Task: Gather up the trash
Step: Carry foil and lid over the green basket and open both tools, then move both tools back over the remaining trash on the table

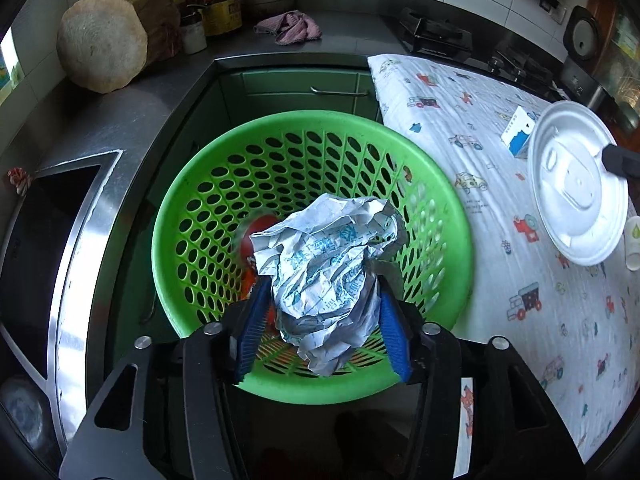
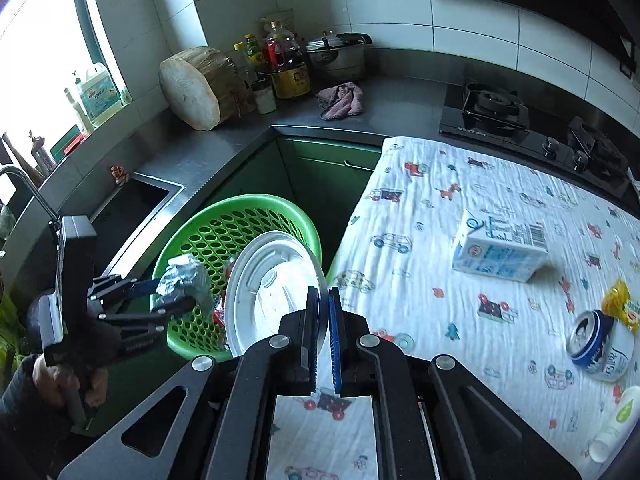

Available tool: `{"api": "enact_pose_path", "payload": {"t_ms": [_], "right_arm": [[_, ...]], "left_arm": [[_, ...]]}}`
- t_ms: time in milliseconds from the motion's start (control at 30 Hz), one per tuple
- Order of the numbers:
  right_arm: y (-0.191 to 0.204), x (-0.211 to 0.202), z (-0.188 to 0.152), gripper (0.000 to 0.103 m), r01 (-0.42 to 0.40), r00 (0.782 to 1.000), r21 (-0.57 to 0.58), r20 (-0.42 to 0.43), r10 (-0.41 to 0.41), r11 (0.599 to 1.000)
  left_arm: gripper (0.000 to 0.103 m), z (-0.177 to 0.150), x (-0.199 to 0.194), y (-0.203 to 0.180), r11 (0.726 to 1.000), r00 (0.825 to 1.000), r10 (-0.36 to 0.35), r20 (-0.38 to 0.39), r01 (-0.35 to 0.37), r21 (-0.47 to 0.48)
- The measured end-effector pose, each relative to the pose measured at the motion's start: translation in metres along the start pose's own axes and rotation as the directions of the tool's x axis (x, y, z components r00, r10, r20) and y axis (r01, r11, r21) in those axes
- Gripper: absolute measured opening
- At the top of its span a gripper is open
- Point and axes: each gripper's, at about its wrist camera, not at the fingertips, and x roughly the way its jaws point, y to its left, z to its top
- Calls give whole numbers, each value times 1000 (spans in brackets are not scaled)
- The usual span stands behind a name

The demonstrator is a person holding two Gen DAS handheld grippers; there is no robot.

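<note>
Tongs (image 1: 320,312) around crumpled wrapper (image 1: 328,272)

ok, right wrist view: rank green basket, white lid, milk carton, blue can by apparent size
1. green basket, partly hidden by the lid
2. white lid, close to the camera in the right gripper, so it looks bigger than it likely is
3. milk carton
4. blue can

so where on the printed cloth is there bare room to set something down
Free: the wide stretch of printed cloth between the white-and-blue milk carton and the green perforated plastic basket, and the far strip by the black gas hob. Crowded: the right edge, with the blue-and-white drink can and yellow wrapper.
</note>
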Motion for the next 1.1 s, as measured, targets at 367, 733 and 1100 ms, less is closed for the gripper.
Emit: {"api": "enact_pose_path", "payload": {"t_ms": [367, 733, 1100], "right_arm": [[36, 56, 40, 7, 8, 1000, -26, -24, -8, 1000], [38, 53, 41, 44, -17, 1000, -3, -3, 17, 1000], [-28, 2, -1, 74, 82, 996, 64, 18, -83, 995]], "left_arm": [[75, -11, -4, 29, 998, 1000, 19, 9, -18, -60], [79, -12, -12, 33, 996, 1000, 21, 12, -19, -82], [86, -3, -17, -7, 999, 999, -19, 26, 20, -36]]}}
